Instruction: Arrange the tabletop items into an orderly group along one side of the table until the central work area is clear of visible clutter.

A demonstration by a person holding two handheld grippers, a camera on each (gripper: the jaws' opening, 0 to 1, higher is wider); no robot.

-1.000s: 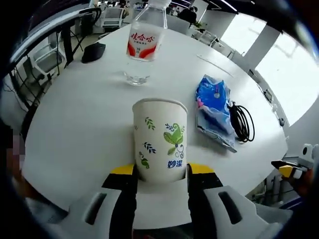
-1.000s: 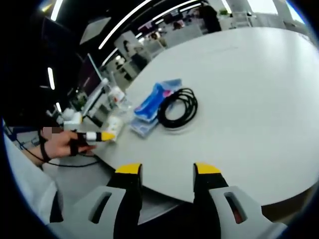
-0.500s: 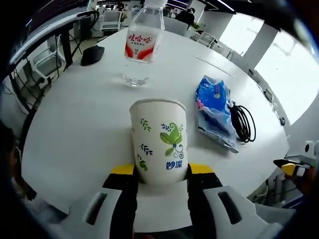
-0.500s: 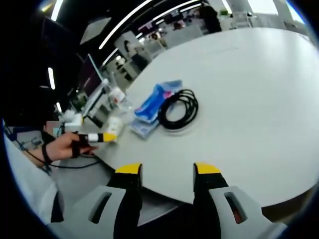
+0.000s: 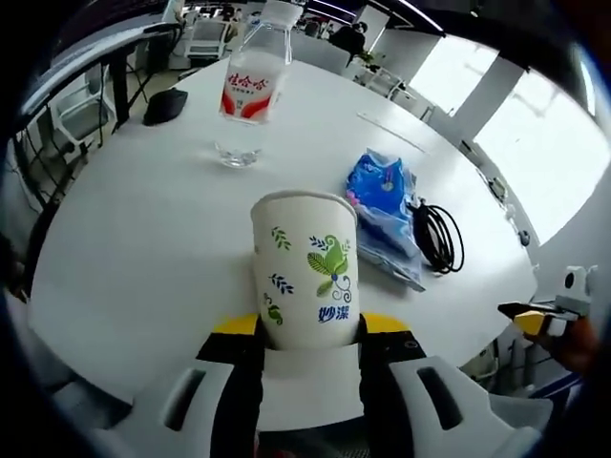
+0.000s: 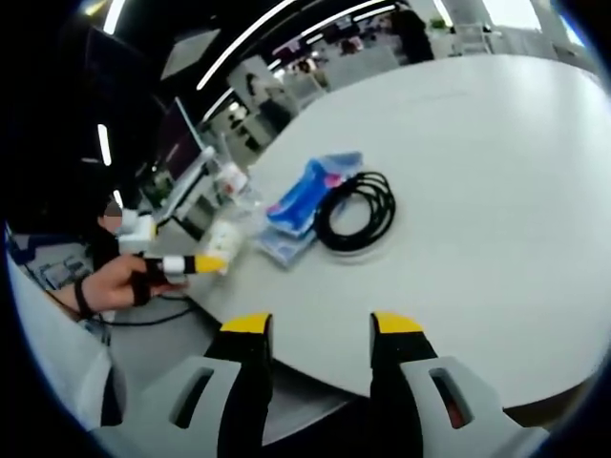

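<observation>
My left gripper [image 5: 308, 324] is shut on a white paper cup [image 5: 305, 267] with green leaf prints, held upright over the near edge of the round white table [image 5: 143, 229]. Beyond it stands a clear water bottle [image 5: 243, 95] with a red label. A blue tissue pack [image 5: 384, 205] lies right of the cup, a coiled black cable [image 5: 439, 239] beside it. In the right gripper view my right gripper [image 6: 313, 324] stands open over the table edge, with the tissue pack [image 6: 304, 196], the cable [image 6: 358, 210], the cup [image 6: 221, 240] and the left gripper [image 6: 177, 264] off to the left.
A black object [image 5: 164, 105] lies at the table's far left. Office chairs [image 5: 76, 114] and desks stand around the table. The right gripper's yellow tip [image 5: 535, 320] shows at the right edge. A wide bare stretch of table [image 6: 496, 191] lies ahead of my right gripper.
Both views have shifted slightly with the hands; the cup stays gripped in my left gripper. The right gripper remains open.
</observation>
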